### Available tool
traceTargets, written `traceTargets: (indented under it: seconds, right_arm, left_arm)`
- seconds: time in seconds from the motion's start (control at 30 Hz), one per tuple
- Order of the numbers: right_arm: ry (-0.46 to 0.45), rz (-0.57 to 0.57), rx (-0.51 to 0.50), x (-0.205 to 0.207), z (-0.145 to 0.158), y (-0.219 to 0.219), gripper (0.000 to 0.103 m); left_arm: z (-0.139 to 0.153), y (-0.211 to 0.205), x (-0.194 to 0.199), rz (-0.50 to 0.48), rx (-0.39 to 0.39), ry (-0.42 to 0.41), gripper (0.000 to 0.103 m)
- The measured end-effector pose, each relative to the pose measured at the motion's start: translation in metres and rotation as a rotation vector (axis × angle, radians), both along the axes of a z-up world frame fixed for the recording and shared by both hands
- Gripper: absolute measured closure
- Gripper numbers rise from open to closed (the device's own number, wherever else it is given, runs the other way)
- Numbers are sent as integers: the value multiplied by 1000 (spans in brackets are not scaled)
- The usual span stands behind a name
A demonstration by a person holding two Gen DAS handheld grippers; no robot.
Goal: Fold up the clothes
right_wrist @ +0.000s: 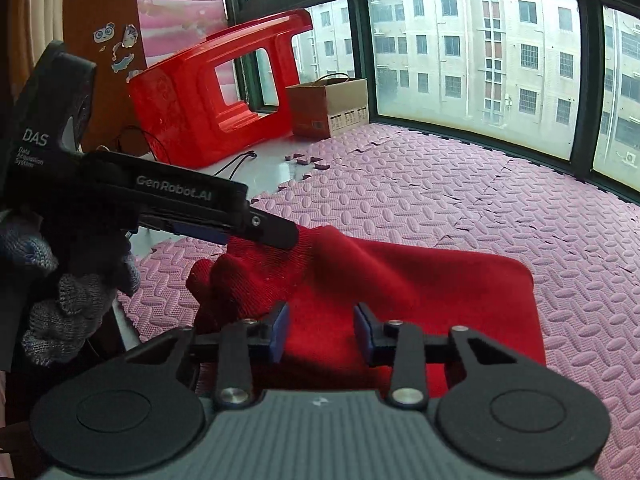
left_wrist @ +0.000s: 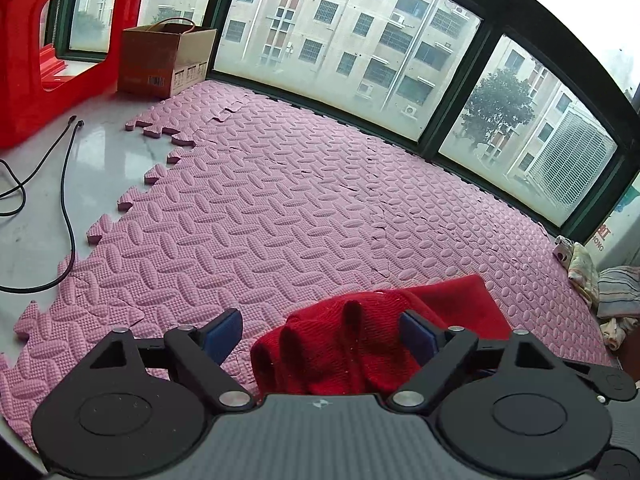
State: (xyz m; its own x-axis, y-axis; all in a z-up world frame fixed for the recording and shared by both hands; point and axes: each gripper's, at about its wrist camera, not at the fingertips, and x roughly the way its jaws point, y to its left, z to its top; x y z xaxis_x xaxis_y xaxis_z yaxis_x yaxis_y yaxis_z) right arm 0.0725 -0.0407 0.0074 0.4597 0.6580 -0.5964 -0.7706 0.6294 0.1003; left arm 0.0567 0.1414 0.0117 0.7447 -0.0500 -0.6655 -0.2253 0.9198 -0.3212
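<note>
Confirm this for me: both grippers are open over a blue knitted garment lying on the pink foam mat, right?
Not quite: the garment is red, not blue, as both wrist views show. The rest holds: the left gripper and right gripper are open over it on the pink foam mat.

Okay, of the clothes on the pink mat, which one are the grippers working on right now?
The red knitted garment; both the left gripper and the right gripper are at it. The pale folded clothes lie untouched at the mat's far edge.

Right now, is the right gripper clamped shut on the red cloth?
No. In the right wrist view the right gripper is open, with the flat red cloth visible in the gap between its blue pads.
</note>
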Motion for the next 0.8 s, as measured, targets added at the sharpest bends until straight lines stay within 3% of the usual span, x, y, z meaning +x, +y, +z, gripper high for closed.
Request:
traceTargets:
  seconds: [0.07, 0.33, 0.47, 0.6, 0.8]
  right_arm:
    - [-33, 16, -17, -8, -4, 7, 76]
    - [-91, 14, -45, -14, -29, 19, 77]
    - [-108, 21, -38, -13, -15, 18, 77]
    - [-118, 37, -13, -2, 0, 22, 77]
    - [-95, 74, -52, 19, -16, 49, 77]
  left_arm:
    - [-7, 2, 2, 8, 8, 15, 16]
    - [-33, 16, 8, 38, -31, 53, 14]
    - [-30, 21, 6, 42, -66, 38, 14]
    - [-17, 22, -1, 32, -69, -1, 19]
    - [-21, 27, 1, 36, -75, 20, 29]
